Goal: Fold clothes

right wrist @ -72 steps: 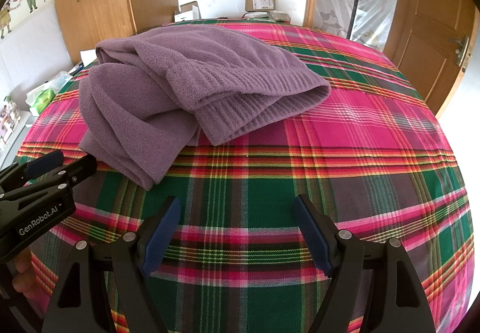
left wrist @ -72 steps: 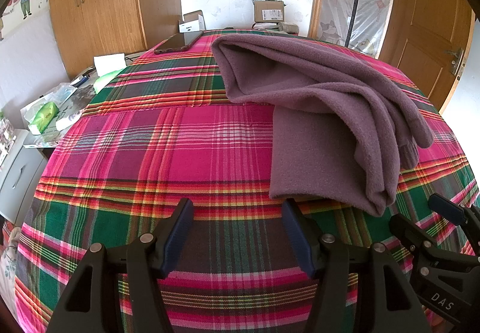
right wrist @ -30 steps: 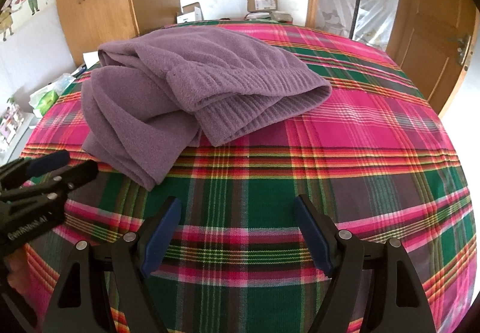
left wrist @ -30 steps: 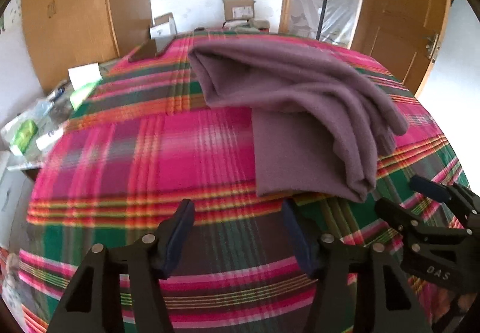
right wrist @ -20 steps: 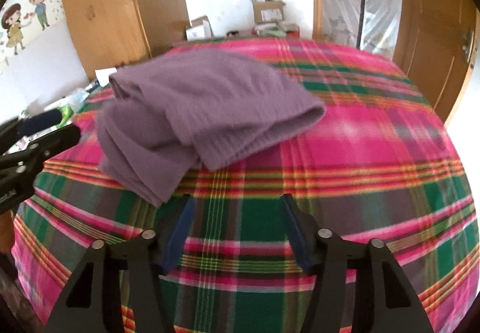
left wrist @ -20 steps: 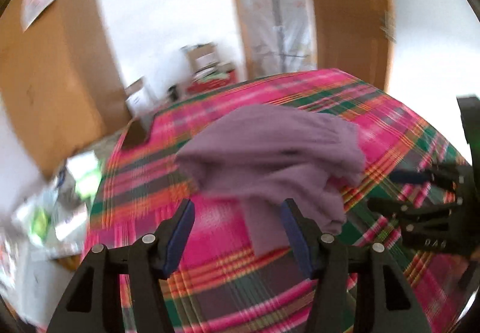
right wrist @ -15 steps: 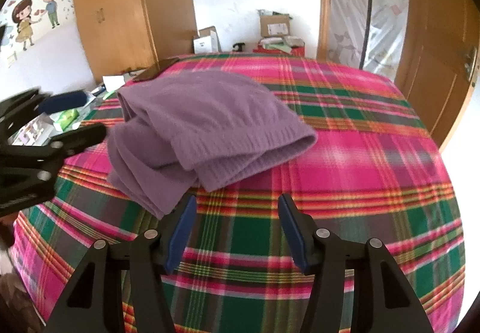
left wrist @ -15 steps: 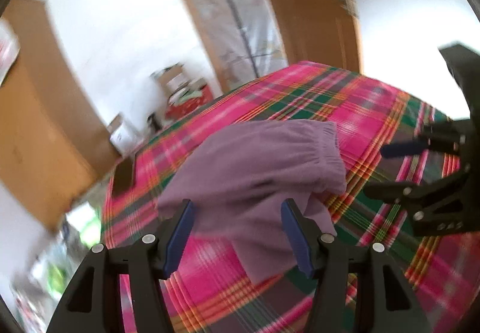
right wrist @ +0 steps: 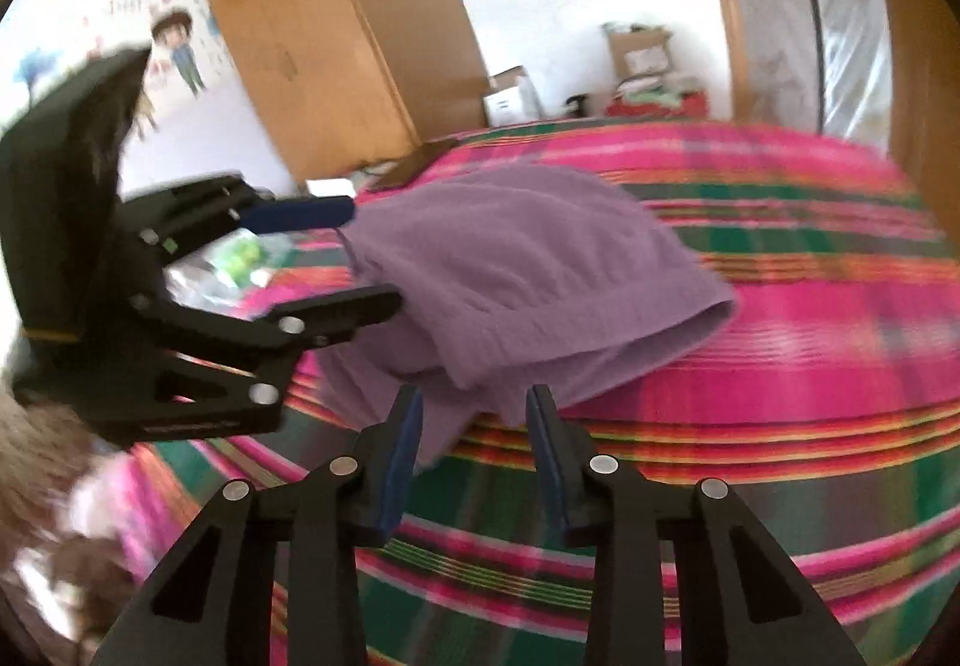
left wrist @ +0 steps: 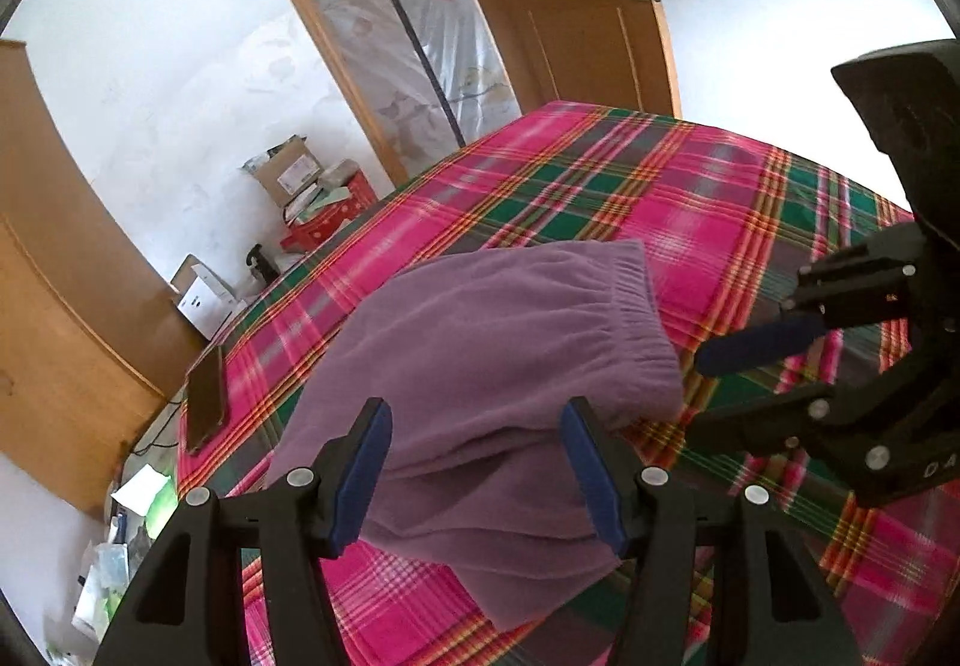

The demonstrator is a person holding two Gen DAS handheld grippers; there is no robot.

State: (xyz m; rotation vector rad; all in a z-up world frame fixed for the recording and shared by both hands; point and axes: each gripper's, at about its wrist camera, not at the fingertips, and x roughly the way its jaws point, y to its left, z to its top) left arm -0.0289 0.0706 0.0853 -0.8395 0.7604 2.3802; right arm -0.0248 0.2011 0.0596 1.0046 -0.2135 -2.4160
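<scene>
A purple knitted garment (left wrist: pixel 492 342) lies bunched on the plaid bedcover (left wrist: pixel 690 210), its ribbed waistband toward the right. My left gripper (left wrist: pixel 477 462) hovers above its near edge, open, with nothing pinched. The right gripper (left wrist: pixel 720 384) shows at the right, just off the waistband. In the right wrist view my right gripper (right wrist: pixel 474 444) has its jaws half apart and closing. The garment's (right wrist: pixel 528 270) near fold shows in the gap, and the pads do not press it. The left gripper (right wrist: pixel 354 258) stands open at the garment's left edge.
A dark phone (left wrist: pixel 204 396) lies on the bed's far left edge. Cardboard boxes (left wrist: pixel 288 174) and a white box (left wrist: pixel 204 294) sit on the floor beyond the bed. A wooden wardrobe (left wrist: pixel 60 306) stands at the left and a door (left wrist: pixel 558 6) behind.
Both grippers rose and came in over the garment. The left view rolled strongly. The right jaws narrowed from wide to about half. The garment has not moved.
</scene>
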